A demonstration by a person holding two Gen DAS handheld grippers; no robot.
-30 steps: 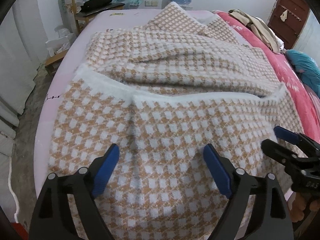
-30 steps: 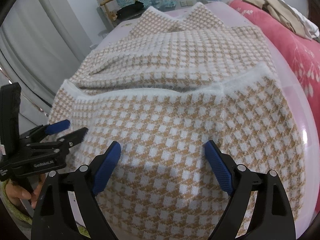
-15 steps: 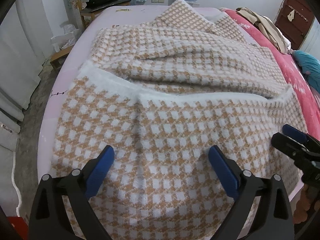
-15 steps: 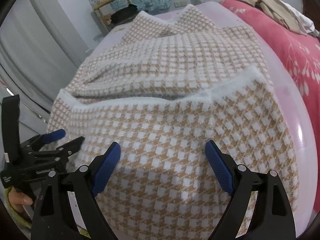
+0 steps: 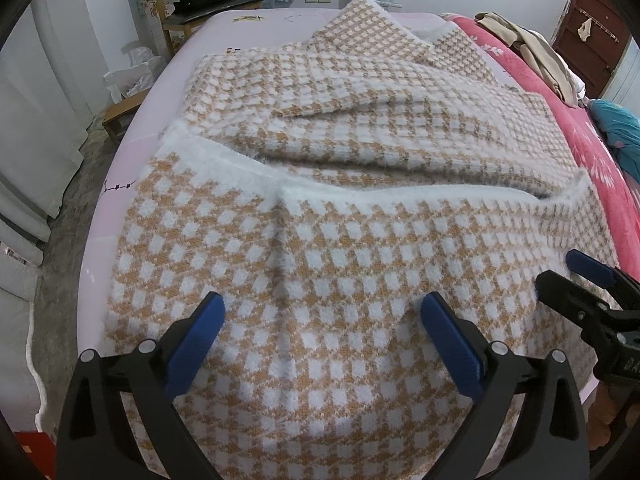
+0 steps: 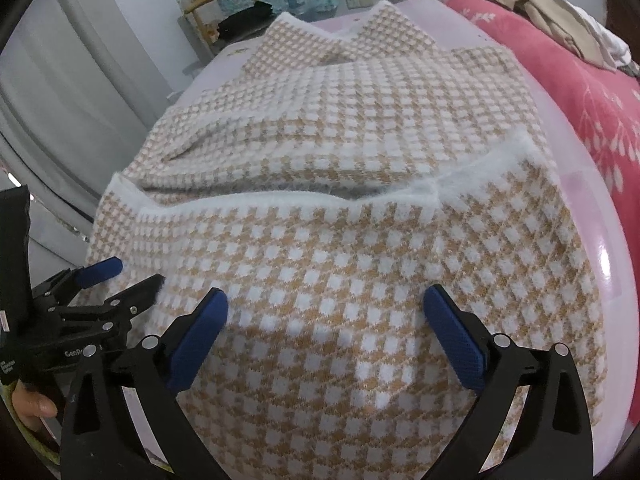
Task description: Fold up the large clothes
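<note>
Left wrist view: both tools, left tool (image 5: 322, 316) and right tool (image 6: 326, 312), have just opened wide, empty; the fuzzy sweater (image 5: 320, 208) looks soft, floppy — pinch its white hem corners.

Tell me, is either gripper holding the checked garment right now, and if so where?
Neither. The left gripper and right gripper have just been opening; both stand wide over the folded checked garment, nothing clamped between the pads.
</note>
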